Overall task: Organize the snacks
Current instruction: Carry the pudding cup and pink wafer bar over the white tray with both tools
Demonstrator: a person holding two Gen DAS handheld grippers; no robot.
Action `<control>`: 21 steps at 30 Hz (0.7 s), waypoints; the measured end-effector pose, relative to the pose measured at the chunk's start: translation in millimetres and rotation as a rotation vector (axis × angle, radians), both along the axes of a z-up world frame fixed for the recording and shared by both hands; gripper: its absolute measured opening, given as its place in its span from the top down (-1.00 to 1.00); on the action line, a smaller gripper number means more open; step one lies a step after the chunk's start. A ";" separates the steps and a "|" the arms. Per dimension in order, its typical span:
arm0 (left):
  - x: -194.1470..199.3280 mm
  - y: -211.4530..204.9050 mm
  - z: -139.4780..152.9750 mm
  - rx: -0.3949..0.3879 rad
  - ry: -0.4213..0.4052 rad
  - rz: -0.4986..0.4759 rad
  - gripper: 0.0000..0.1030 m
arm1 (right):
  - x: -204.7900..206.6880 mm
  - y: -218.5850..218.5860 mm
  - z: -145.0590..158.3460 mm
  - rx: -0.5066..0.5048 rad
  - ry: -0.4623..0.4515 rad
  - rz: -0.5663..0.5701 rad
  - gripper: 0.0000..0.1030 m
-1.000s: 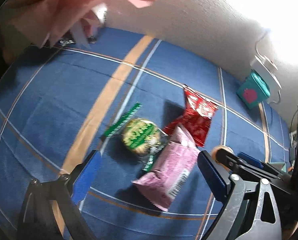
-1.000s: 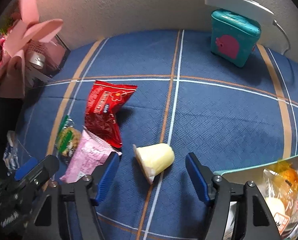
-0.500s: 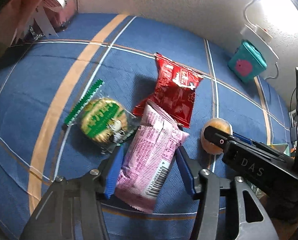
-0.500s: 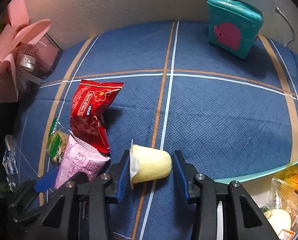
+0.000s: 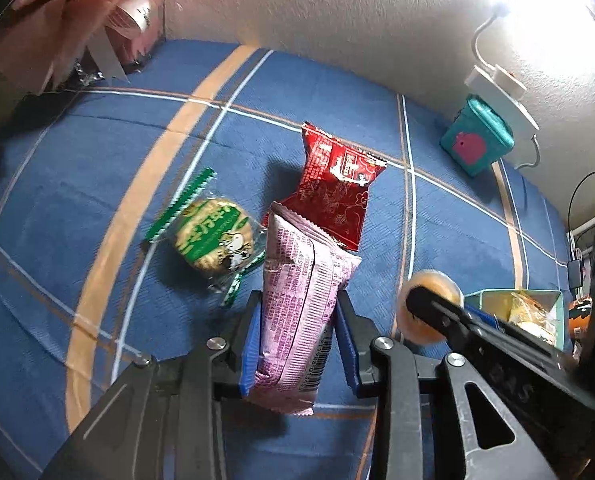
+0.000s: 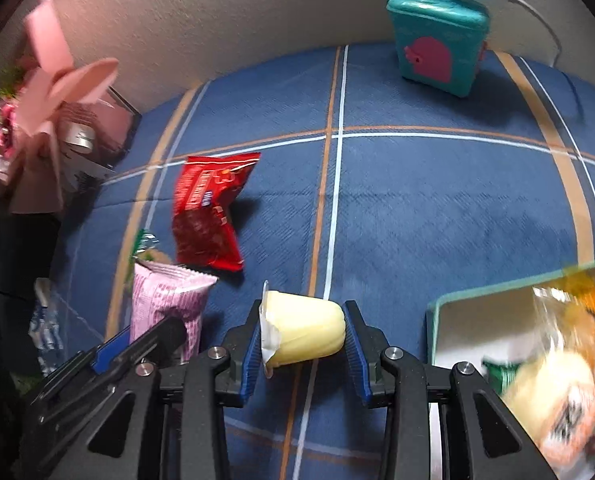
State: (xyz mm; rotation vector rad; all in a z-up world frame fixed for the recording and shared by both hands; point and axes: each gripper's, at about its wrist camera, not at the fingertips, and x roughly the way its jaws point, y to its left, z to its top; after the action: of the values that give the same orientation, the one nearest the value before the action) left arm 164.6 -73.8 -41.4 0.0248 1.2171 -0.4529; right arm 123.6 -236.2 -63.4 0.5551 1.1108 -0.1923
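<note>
My left gripper is shut on a pink snack packet, whose far end lies over a red packet. A round cookie in a clear green-edged wrapper lies just left of it. My right gripper is shut on a pale yellow jelly cup lying on its side; the cup also shows in the left wrist view. The pink packet and red packet lie to its left. A teal-rimmed box holding several wrapped snacks is at the right.
A blue checked cloth covers the surface. A teal tin with a pink shape stands by the back wall under a white lamp base. Pink paper flowers and a dark box crowd the back left corner.
Both grippers moved forward and closed: the left one onto the pink packet, the right one onto the jelly cup.
</note>
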 end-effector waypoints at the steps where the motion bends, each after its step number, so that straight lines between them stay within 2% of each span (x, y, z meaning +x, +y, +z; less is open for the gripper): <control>1: -1.3 1.9 3.0 0.002 -0.006 0.001 0.30 | -5.6 2.7 3.8 0.004 -0.008 -0.001 0.22; 9: -22.9 18.2 26.0 0.025 -0.026 0.034 0.30 | -59.0 29.2 29.7 0.029 -0.059 -0.025 0.23; 15: -50.3 16.6 31.6 0.065 -0.034 0.029 0.30 | -83.6 43.7 40.6 -0.015 -0.050 -0.035 0.22; 21: -64.0 16.3 48.8 0.040 -0.062 0.018 0.30 | -107.3 50.2 47.2 -0.038 -0.052 -0.042 0.22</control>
State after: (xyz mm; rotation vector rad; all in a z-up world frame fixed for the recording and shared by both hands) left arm 100.6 -57.5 7.5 0.0614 1.1642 -0.4093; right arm 16.3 -186.0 -16.2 0.5466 1.0438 -0.2335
